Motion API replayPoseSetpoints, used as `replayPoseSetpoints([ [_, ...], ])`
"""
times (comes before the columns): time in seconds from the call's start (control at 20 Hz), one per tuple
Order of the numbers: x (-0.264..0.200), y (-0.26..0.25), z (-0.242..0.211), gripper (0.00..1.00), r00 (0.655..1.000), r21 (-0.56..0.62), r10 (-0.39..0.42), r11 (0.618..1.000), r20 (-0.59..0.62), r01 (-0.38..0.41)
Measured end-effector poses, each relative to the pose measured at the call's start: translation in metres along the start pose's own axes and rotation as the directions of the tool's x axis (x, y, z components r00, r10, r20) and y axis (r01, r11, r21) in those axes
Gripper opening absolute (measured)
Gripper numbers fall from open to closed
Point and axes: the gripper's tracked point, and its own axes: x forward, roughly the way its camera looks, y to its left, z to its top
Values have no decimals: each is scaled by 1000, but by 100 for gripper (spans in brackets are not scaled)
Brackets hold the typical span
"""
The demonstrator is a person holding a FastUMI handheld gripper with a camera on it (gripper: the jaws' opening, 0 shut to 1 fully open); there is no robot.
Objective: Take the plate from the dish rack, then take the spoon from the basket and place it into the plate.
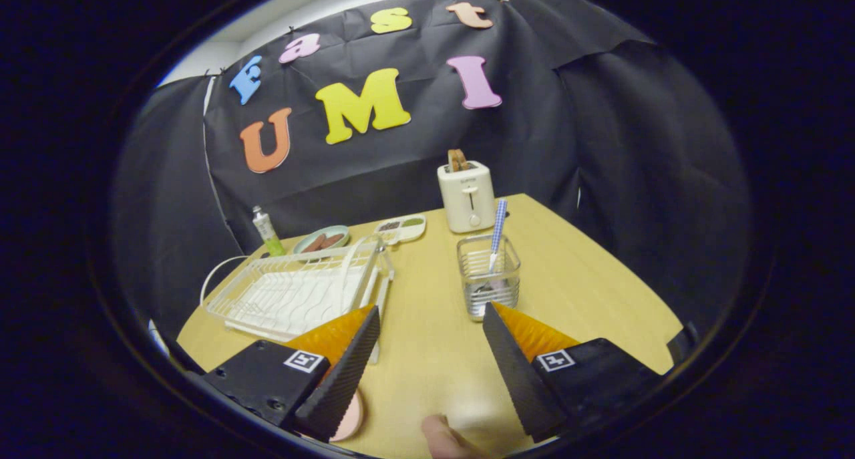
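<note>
My gripper (pixel 431 310) is open above the wooden table, with nothing between its fingers. A white wire dish rack (pixel 294 292) stands ahead of the left finger; I see no plate standing in it. A pink plate (pixel 352 419) lies on the table under the left finger, mostly hidden by it. Just beyond the right fingertip stands a clear basket (pixel 487 276). A spoon (pixel 497 233) with a blue checked handle stands upright in it.
A cream toaster (pixel 467 195) stands at the table's far edge with something brown in its slot. A green dish (pixel 323 239), a white palette tray (pixel 401 229) and a small tube (pixel 266 231) sit behind the rack. A fingertip (pixel 444 439) shows low between the fingers.
</note>
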Motion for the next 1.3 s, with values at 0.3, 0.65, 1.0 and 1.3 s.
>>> replayPoseSetpoints([
  [0.3,66,-39,41,100,998,-86,-42,995,50,46],
  [0.65,141,-74,66,100,998,-43,-66,997,6,66],
  [1.0,186,-82,76,77,998,83,-46,995,-30,49],
  [1.3,184,-68,81,20,1000,98,-19,995,-8,19],
])
